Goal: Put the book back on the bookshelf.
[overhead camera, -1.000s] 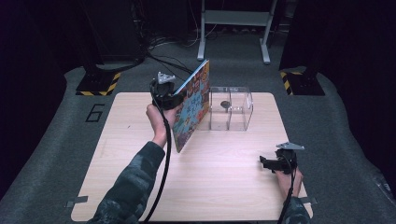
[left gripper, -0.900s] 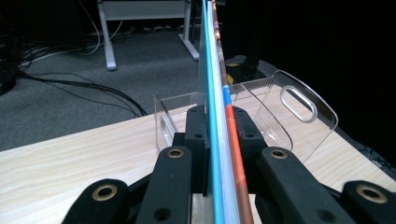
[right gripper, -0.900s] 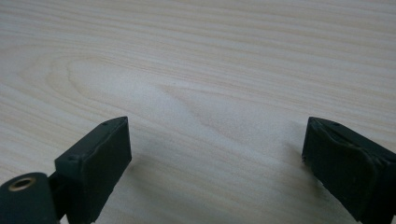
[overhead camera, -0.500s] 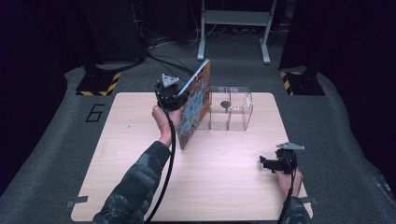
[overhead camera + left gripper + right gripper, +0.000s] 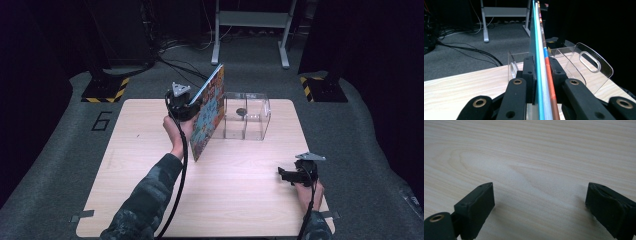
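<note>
A thin, colourful picture book (image 5: 209,117) stands on edge, tilted, over the middle of the wooden table (image 5: 140,150). My left gripper (image 5: 192,107) is shut on its upper left edge. In the left gripper view the black pads (image 5: 530,72) press both faces of the book (image 5: 537,37). Just right of the book stands a clear plastic bin (image 5: 246,117) with dividers and a handle slot (image 5: 589,61). My right gripper (image 5: 282,175) rests near the table's front right corner, open, with bare wood between its fingers (image 5: 477,207).
A small dark object (image 5: 241,111) lies inside the clear bin. Cables (image 5: 175,55) and a metal stand (image 5: 250,25) sit on the dark floor beyond the table. Yellow-black striped bases (image 5: 105,92) flank the far corners.
The left hand and the book have edged slightly to the right, toward the clear bin. The right gripper has stayed where it was.
</note>
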`<state>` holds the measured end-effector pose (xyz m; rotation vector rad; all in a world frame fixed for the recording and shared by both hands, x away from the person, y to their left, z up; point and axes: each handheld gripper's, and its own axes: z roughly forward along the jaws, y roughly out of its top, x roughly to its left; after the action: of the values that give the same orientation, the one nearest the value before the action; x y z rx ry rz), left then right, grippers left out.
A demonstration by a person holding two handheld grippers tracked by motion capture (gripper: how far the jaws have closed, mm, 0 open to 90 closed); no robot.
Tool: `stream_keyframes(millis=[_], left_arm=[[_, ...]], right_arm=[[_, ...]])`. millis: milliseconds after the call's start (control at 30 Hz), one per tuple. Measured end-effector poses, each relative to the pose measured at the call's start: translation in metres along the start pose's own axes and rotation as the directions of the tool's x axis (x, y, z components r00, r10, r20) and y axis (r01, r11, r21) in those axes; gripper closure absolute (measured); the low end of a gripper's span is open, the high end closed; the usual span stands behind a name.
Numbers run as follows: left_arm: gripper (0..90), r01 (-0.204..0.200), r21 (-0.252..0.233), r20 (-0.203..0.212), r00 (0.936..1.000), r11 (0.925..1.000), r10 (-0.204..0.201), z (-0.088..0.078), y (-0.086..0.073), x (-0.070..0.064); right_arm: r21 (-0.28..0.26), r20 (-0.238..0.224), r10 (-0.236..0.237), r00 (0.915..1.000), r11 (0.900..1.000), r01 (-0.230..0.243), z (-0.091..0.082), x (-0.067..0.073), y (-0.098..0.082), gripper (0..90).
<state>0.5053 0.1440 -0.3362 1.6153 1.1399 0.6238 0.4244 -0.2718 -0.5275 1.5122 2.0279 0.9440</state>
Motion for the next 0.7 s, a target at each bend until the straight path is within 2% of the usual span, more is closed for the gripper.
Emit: stream_keyframes(millis=[133,233,367,433,500,533,567,600,633,667,700], left_arm=[[76.2,0.002,0.009,0.016,0.9999,1.0,-0.002,0.0,-0.001,0.001],[70.9,0.016,0.024,0.043,0.9989,0.9996,-0.017,-0.003,-0.001,0.004],[58.7,0.016,0.071,0.068,0.9975,0.9974,-0.021,-0.005,-0.005,0.009],[49.6,0.002,0.076,0.068,0.9977,0.9971,-0.007,-0.007,-0.004,0.011],[46.5,0.008,0.078,0.075,0.9971,0.9969,-0.014,-0.009,-0.003,0.011],[38.8,-0.014,0.082,0.086,0.9963,0.9965,0.007,-0.013,0.0,0.011],[35.3,-0.014,0.082,0.086,0.9963,0.9965,0.007,-0.013,0.0,0.011],[35.3,-0.037,0.093,0.097,0.9949,0.995,0.028,-0.016,0.001,0.01],[32.9,-0.043,0.09,0.098,0.9946,0.995,0.034,-0.018,0.001,0.009],[26.8,-0.069,0.092,0.116,0.9916,0.9934,0.058,-0.024,0.002,0.008],[24.5,-0.069,0.092,0.116,0.9916,0.9934,0.058,-0.024,0.002,0.008]], right_arm=[[-0.001,-0.001,0.0,1.0,1.0,0.0,0.0,0.0,0.0,8.0],[-0.004,0.002,0.006,1.0,1.0,-0.006,0.0,0.0,0.0,8.2],[-0.003,0.01,0.006,0.9999,1.0,-0.006,0.001,0.0,0.0,8.1],[-0.005,0.011,-0.002,0.9999,1.0,0.002,0.001,0.0,0.0,8.1],[-0.005,0.012,-0.002,0.9999,1.0,0.003,0.001,0.0,0.0,8.1],[-0.005,0.012,-0.002,0.9999,1.0,0.002,0.001,0.0,0.0,8.1],[-0.005,0.012,-0.003,0.9999,1.0,0.003,0.001,0.0,0.0,8.1],[-0.005,0.012,-0.003,0.9999,1.0,0.003,0.001,0.0,0.0,8.1],[-0.006,0.014,-0.008,0.9999,1.0,0.008,0.001,0.0,0.0,8.1],[-0.004,0.016,-0.01,0.9998,1.0,0.01,0.001,0.0,0.001,8.2],[-0.005,0.016,-0.009,0.9998,1.0,0.009,0.001,0.0,0.001,8.1]])
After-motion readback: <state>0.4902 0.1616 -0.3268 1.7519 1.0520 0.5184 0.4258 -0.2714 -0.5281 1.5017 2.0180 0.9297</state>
